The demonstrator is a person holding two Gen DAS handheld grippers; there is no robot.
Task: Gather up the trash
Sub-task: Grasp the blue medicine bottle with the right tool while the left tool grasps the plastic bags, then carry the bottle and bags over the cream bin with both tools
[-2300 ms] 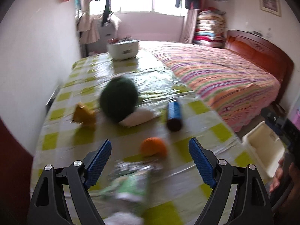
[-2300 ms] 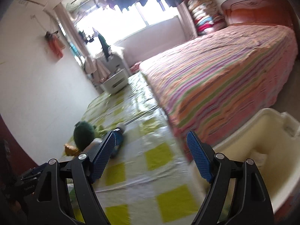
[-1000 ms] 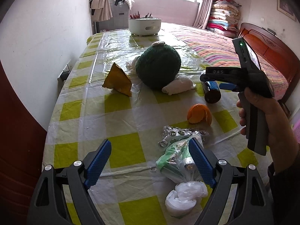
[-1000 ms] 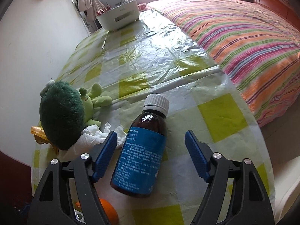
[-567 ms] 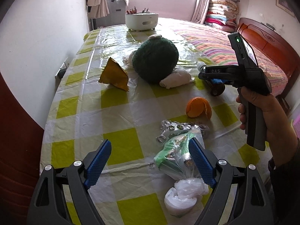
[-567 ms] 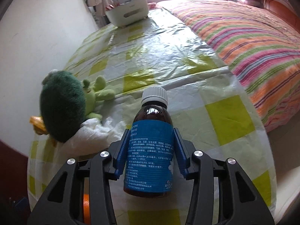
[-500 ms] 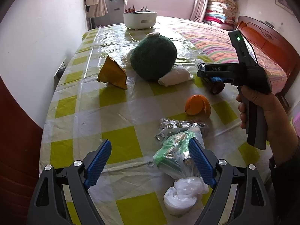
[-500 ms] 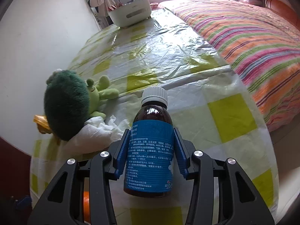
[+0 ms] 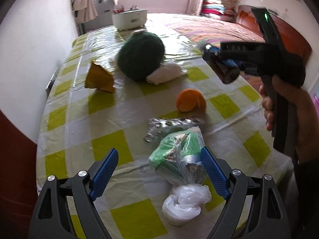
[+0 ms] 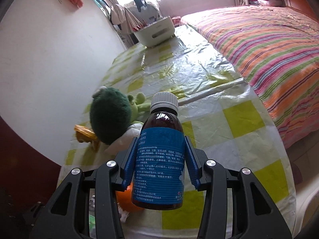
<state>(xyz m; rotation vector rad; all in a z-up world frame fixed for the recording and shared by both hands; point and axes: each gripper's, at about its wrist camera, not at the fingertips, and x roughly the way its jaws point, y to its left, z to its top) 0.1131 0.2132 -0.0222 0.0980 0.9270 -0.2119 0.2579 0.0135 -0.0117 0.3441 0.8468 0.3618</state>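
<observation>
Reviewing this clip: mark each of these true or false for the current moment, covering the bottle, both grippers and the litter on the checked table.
1. The right gripper is clamped on a brown bottle with a blue label. True.
2. The bottle's cap is missing. False: a white screw cap is on it.
3. The left gripper holds the green plastic bag. False: its jaws are wide open, and the bag lies on the table beside the right-hand finger.
4. An orange peel lies on the table beyond the foil blister packs. True.
5. The dark green plush toy is in the white basket. False: it sits on the table, nearer than the basket.
</observation>
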